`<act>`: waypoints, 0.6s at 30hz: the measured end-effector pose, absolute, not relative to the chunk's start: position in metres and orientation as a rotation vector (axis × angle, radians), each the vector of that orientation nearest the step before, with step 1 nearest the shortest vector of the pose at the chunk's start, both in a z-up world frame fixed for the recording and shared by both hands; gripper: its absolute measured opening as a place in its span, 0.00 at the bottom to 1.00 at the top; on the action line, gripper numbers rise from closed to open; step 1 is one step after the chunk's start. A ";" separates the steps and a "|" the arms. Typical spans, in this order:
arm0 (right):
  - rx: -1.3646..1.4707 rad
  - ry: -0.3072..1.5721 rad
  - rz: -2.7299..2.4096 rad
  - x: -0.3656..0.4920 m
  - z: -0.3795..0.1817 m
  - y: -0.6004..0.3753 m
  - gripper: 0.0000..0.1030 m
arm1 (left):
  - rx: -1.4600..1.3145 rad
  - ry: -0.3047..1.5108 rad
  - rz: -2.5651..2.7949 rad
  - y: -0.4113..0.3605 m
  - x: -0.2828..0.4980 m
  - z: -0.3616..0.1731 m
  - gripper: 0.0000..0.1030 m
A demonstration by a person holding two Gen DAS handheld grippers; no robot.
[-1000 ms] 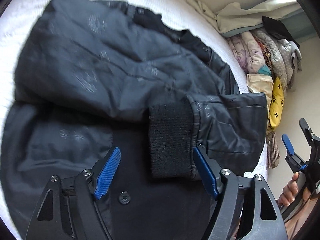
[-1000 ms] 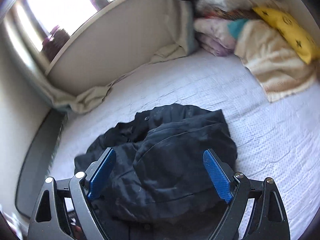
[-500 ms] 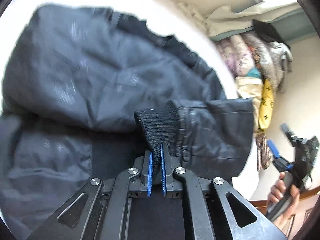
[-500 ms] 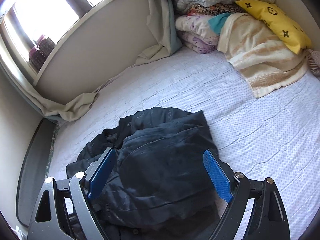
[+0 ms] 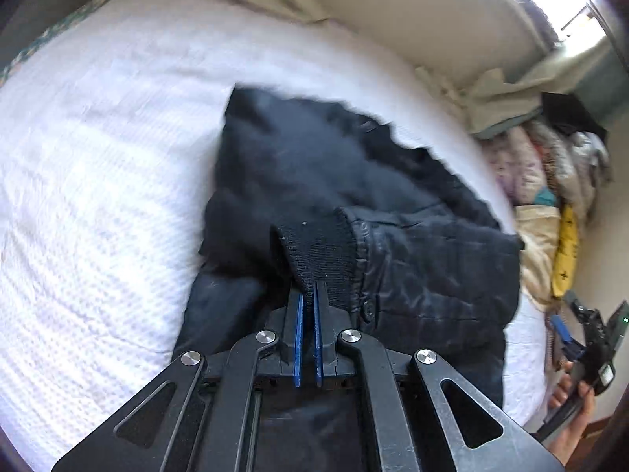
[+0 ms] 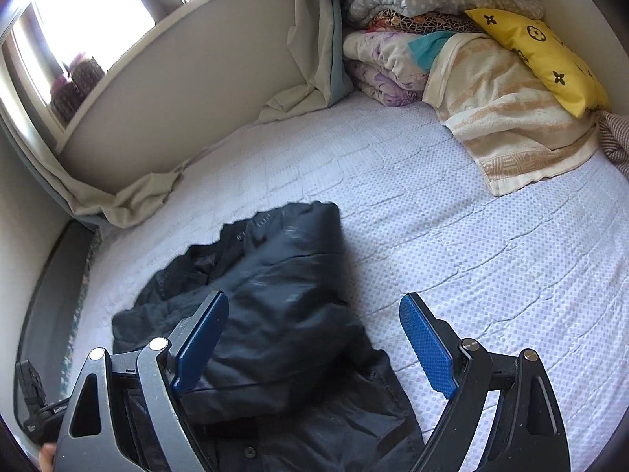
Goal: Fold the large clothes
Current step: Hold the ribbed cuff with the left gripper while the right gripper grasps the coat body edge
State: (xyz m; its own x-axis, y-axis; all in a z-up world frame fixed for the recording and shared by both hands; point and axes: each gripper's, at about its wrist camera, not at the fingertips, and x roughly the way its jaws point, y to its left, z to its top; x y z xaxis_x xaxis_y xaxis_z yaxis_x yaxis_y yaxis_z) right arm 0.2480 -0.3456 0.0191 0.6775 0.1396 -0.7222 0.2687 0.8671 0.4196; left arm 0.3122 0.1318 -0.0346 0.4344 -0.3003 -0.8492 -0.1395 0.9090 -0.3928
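Black ribbed knit, the cuff point(image 5: 314, 251) of a dark jacket point(image 5: 314, 165), is pinched between the pressed-together blue pads of the left gripper point(image 5: 308, 306). The cuff rises as a peak just ahead of the fingertips, and the sleeve point(image 5: 432, 275) runs off to the right of them. A button point(image 5: 368, 308) sits on the sleeve just right of the fingers. How deep the cuff reaches between the pads is hidden by the pads themselves. The jacket's far edge is smeared by blur, so its collar and outline are hard to read. It lies on a white textured bedcover point(image 5: 98, 196) that spreads to the left of the fingers.

At the right edge of the left wrist view, the right gripper point(image 5: 578, 334) and the hand holding it are cut off by the frame. In its own view, the right gripper point(image 6: 314, 338) has its fingers spread wide with nothing between the pads; the jacket point(image 6: 275, 314) lies below and behind the left finger, its lower part cut off by the gripper body. Stacked bedding point(image 6: 412, 39), a striped towel point(image 6: 511, 126) and a yellow pillow point(image 6: 542, 55) lie well beyond the fingertips.
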 end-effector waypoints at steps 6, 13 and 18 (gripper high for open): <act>0.447 0.872 -0.079 0.262 0.011 -0.325 0.65 | -0.381 1.154 -0.102 0.118 0.316 -0.050 0.05; 0.345 0.898 -0.019 0.282 -0.002 -0.291 0.40 | -0.361 1.125 -0.100 0.115 0.318 -0.037 0.09; 0.300 0.914 -0.026 0.297 -0.013 -0.277 0.40 | -0.270 1.014 -0.028 0.112 0.314 -0.012 0.16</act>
